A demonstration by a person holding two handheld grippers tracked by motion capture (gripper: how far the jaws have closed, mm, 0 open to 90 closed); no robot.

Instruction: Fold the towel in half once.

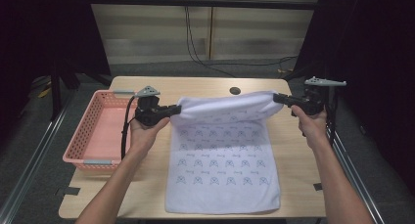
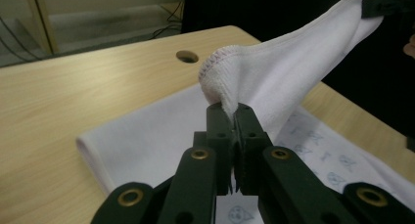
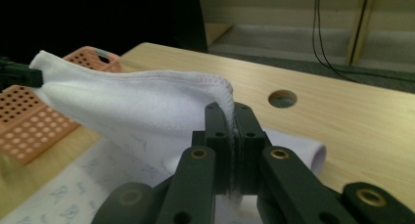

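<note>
Towel (image 1: 222,150): white, printed, soft, light, limp; far edge lifted off tabletop (image 1: 293,150), near part lying flat. Sags between corners. Best hold: hemmed corners. Left gripper (image 1: 172,109) clamped on far-left corner, right gripper (image 1: 279,98) on far-right. Pink basket (image 1: 93,131) left.

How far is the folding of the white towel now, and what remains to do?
Done: both far corners are gripped, the left gripper and the right gripper each shut on a corner of the towel. In hand: that far edge is lifted off the table, while the near part lies flat. Left: probably bringing the raised edge to the near edge; the pink basket is empty.
</note>
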